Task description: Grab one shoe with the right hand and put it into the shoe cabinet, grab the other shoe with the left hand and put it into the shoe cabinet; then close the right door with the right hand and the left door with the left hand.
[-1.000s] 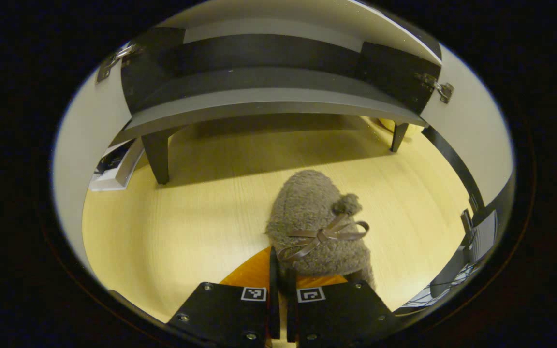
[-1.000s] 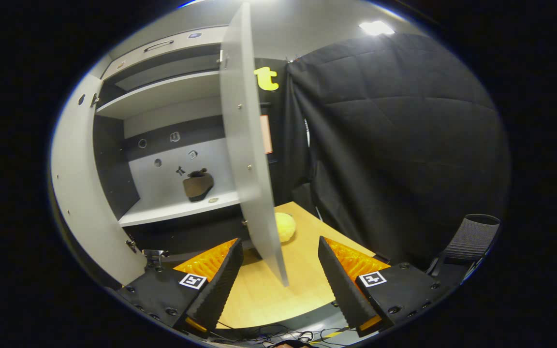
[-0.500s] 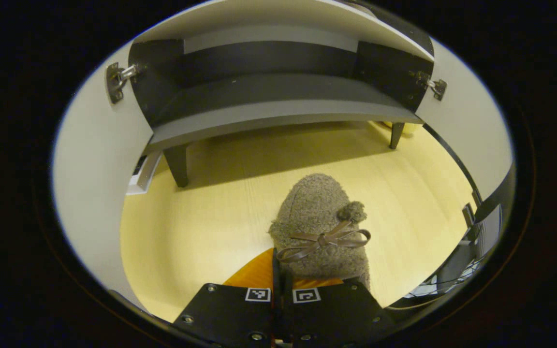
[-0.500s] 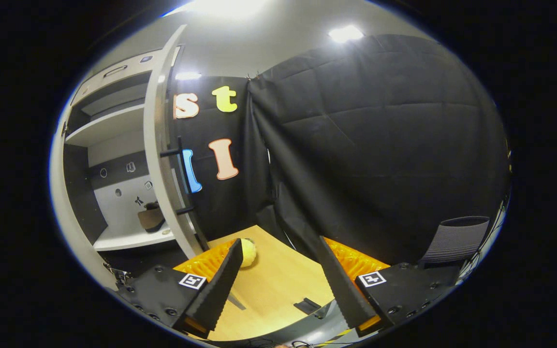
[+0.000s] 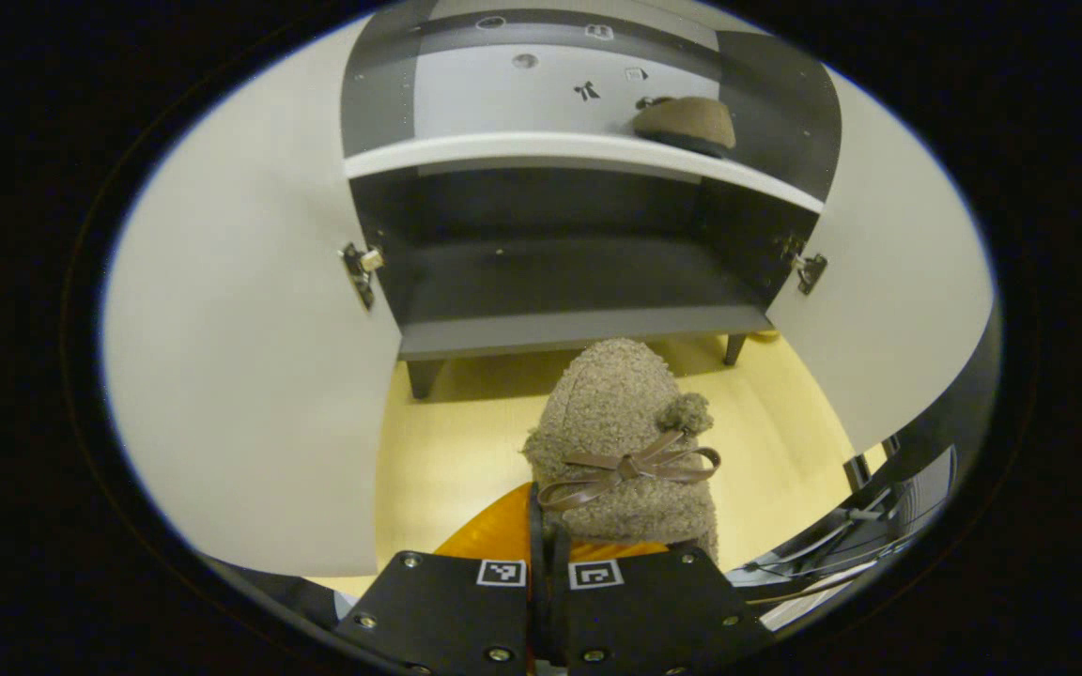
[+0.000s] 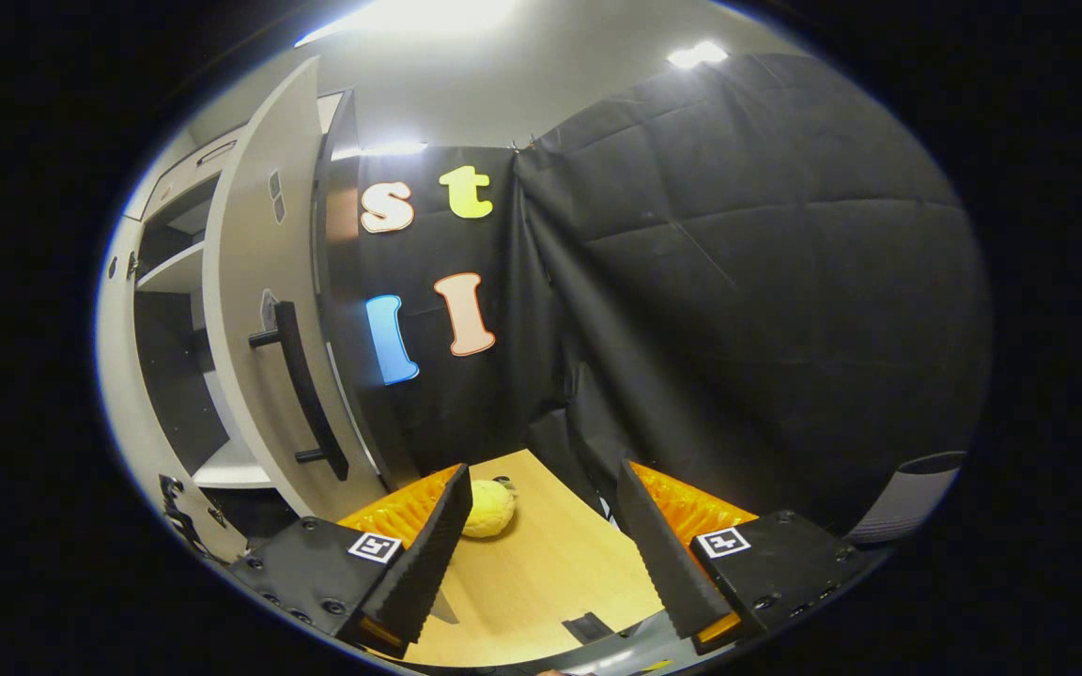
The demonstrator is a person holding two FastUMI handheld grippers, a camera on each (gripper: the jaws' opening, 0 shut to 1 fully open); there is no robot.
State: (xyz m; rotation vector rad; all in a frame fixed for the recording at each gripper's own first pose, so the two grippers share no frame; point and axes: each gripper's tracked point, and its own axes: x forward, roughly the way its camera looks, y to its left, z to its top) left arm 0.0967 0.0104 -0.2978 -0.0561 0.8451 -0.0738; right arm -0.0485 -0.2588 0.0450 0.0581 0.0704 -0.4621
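One fuzzy slipper (image 5: 618, 427) pinched in the left gripper (image 5: 547, 535), right gripper (image 6: 536, 526) spread wide — no legible writing on cabinet (image 5: 560, 282).

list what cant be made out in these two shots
- Left gripper, left gripper view: its fingertips' contact with the held shoe is covered by the shoe's fuzzy upper.
- Shoe on the shelf, left gripper view: too small for detail.
- Shoe cabinet interior, right gripper view: mostly screened by the right door.

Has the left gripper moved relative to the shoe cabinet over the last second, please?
Yes. The left gripper, shut on the shoe, has risen and tilted up; the cabinet's white shelf has come into view.
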